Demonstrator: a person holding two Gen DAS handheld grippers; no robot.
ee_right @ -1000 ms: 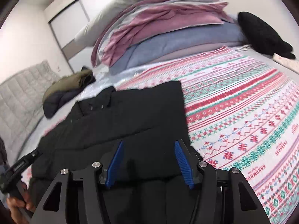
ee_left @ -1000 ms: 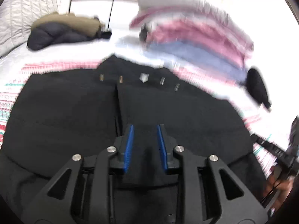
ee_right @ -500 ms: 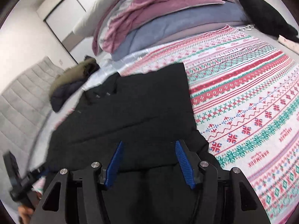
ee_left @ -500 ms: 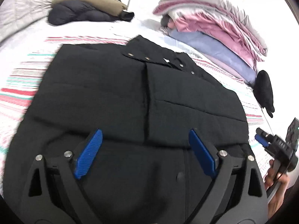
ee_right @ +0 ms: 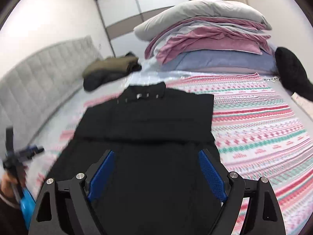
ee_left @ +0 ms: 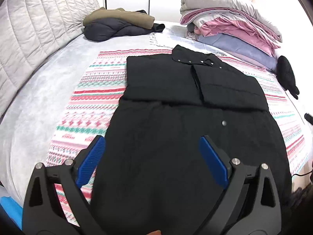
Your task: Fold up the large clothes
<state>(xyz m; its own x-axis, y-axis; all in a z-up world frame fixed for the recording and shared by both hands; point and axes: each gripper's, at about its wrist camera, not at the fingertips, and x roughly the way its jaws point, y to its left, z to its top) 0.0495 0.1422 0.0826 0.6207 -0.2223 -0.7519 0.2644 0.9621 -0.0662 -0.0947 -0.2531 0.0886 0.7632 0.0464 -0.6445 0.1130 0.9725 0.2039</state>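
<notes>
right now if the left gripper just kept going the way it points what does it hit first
Most likely the black coat spread on the bed: the left gripper, jaws opening and empty, points down at its lower half. Depth is unclear, but nothing else shows in between.

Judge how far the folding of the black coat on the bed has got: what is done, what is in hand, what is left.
Done: the black coat lies flat on the patterned blanket, sides folded in across its front. In hand: nothing; the left claw and right claw are above it, jaws opening, gripping no fabric. Left: the long lower part looks unfolded, so it probably needs folding up toward the collar.
</notes>
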